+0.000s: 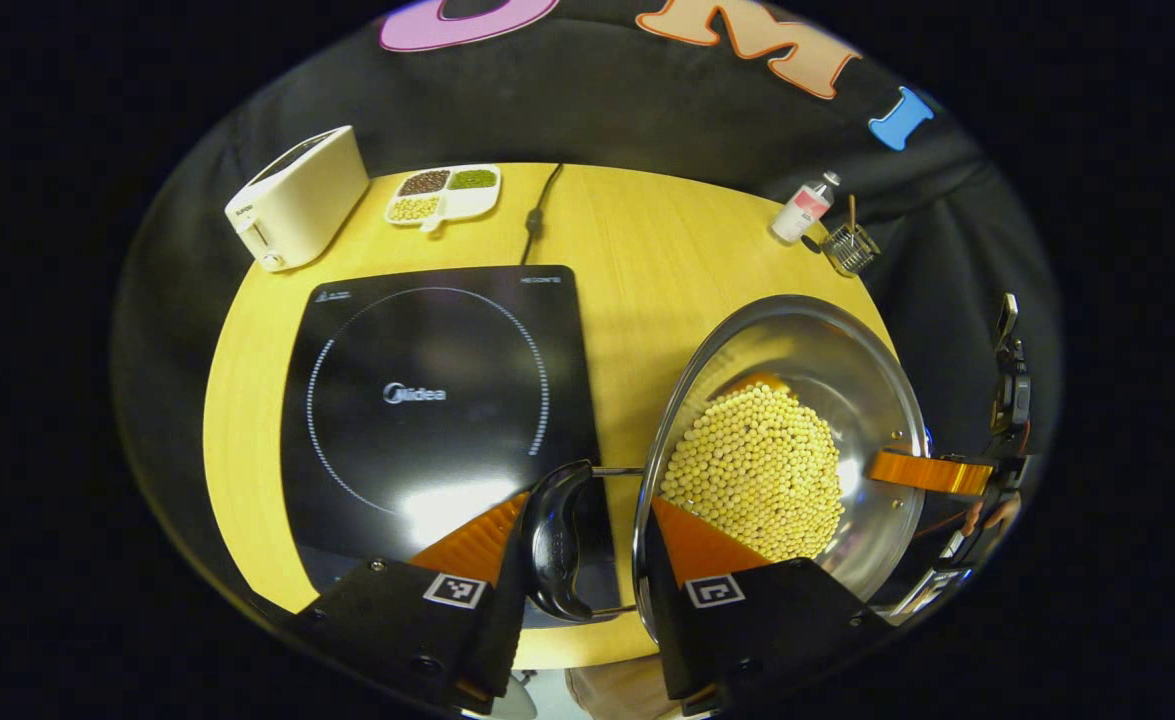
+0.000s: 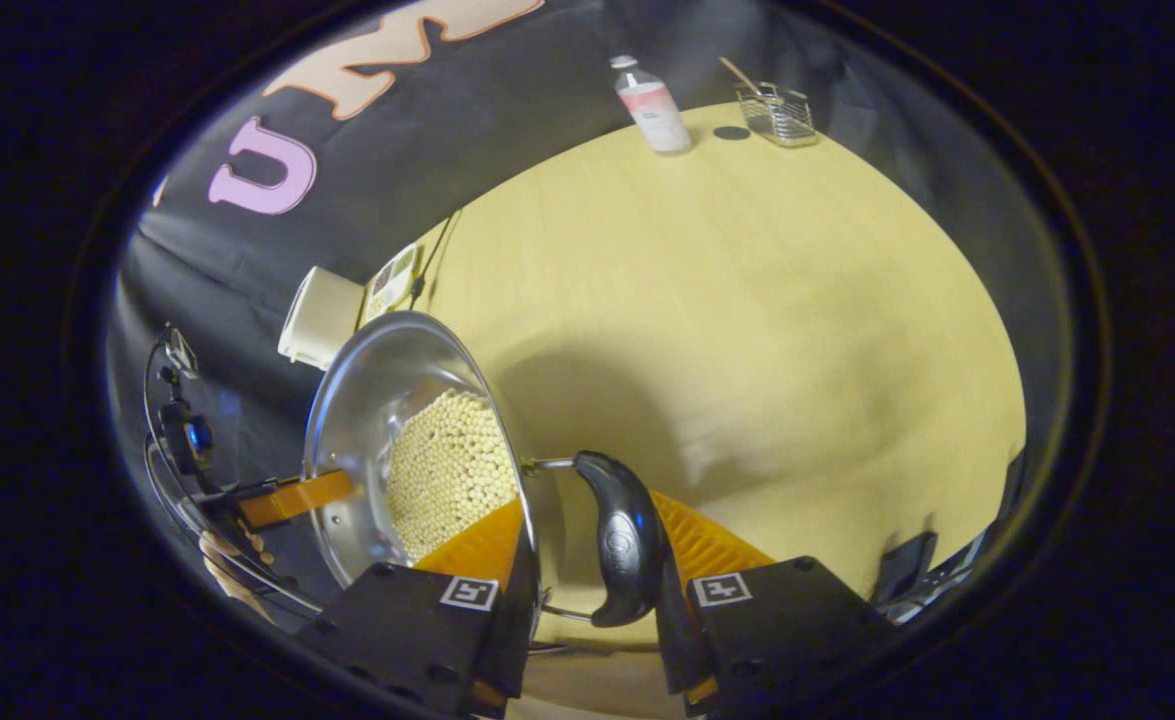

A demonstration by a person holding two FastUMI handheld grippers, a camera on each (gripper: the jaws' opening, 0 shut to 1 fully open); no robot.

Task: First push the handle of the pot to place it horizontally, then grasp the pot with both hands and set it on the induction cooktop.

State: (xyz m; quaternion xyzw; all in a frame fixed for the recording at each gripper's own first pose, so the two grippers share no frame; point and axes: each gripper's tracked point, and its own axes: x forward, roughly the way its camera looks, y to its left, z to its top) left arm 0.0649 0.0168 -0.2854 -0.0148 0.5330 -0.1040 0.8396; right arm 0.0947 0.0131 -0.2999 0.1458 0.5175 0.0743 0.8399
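Note:
A steel pot [image 1: 827, 370] holding yellow beans [image 1: 757, 470] sits to the right of the black induction cooktop [image 1: 427, 400]. My left gripper [image 1: 590, 500] is shut on the pot: one finger is outside its black side handle [image 1: 555, 540], the other inside the wall. In the right gripper view, my right gripper [image 2: 589, 500] clamps the opposite black handle [image 2: 625, 540] and the pot [image 2: 367, 400] wall the same way. One of the right gripper's fingers [image 1: 932, 472] shows at the pot's far rim. The near handle overlaps the cooktop's near right corner. The pot casts a broad shadow on the table [image 2: 747, 300].
On the yellow table [image 1: 647, 230], a white toaster [image 1: 297, 195] and a divided dish [image 1: 444, 192] stand behind the cooktop, whose cord [image 1: 537, 215] runs to the back. A bottle [image 1: 802, 210] and a wire basket [image 1: 850, 248] stand at the back right. A hand [image 2: 232, 560] holds the left gripper.

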